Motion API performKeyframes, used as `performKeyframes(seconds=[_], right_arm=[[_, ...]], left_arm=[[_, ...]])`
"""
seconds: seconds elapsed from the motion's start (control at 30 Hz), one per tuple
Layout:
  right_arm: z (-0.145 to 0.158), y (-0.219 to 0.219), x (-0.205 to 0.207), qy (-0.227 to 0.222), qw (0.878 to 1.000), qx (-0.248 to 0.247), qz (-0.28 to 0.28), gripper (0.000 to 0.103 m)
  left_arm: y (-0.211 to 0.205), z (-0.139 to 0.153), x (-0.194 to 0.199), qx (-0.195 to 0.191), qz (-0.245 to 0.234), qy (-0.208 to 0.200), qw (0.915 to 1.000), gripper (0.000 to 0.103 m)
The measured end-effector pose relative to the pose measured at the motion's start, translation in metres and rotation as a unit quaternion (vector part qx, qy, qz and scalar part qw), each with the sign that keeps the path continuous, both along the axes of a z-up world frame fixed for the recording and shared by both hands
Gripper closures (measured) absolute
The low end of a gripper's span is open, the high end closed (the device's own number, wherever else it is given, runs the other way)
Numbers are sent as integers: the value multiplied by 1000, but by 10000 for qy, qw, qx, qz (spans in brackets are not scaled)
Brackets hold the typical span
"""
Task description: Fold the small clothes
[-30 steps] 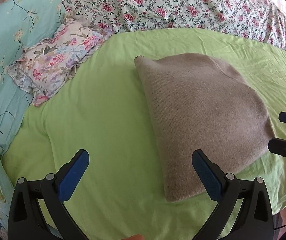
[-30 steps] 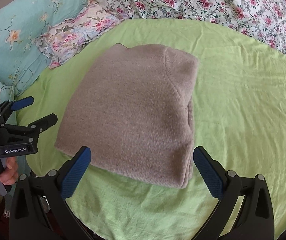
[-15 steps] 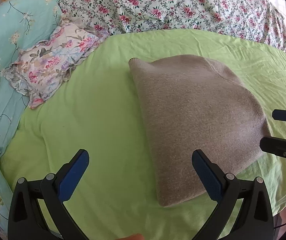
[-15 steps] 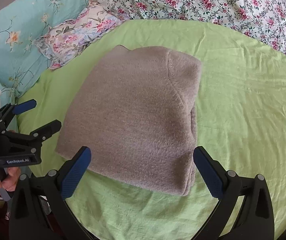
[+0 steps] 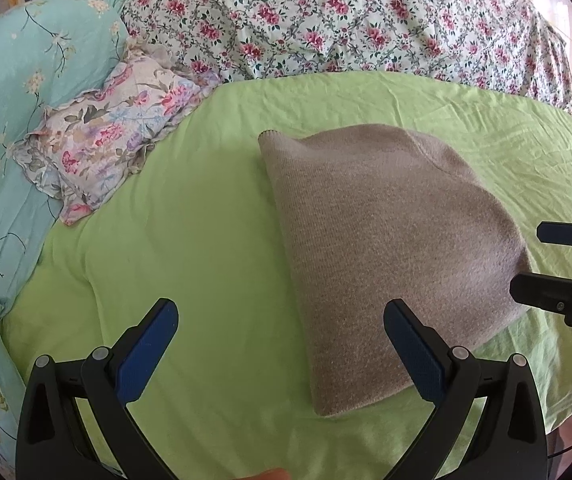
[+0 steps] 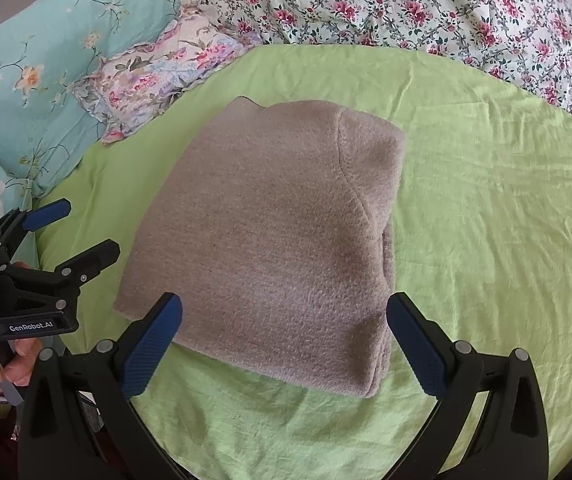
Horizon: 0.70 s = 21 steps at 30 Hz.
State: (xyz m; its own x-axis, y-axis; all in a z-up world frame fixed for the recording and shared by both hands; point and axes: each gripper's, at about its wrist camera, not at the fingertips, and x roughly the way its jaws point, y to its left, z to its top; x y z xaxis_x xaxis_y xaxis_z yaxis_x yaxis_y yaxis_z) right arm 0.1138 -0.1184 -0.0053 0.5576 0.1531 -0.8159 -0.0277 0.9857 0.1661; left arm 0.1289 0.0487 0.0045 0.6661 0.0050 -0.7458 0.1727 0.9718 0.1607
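Observation:
A folded grey-brown knit garment (image 5: 386,248) lies flat on the green sheet (image 5: 190,240); it also shows in the right wrist view (image 6: 270,236). My left gripper (image 5: 282,340) is open and empty, above the sheet just left of the garment's near edge; it also shows in the right wrist view (image 6: 72,230). My right gripper (image 6: 284,332) is open and empty, hovering over the garment's near edge; it also shows in the left wrist view (image 5: 530,260) at the garment's right side.
A small floral pillow (image 5: 110,136) lies at the sheet's far left, against a turquoise flowered quilt (image 5: 14,92). A white rose-print cover (image 5: 346,20) runs along the back. The green sheet (image 6: 486,220) stretches to the right of the garment.
Both grippers have pulled back slightly from the garment and stay open. The garment has not moved on the sheet.

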Motion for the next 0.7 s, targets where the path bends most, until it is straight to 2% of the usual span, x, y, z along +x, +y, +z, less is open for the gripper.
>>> performKeyframes(seconds=[0.7], right_arm=[[2, 3, -2, -21, 10000, -13, 24, 1]], left_arm=[[-2, 1, -2, -11, -7, -8, 10000, 0]])
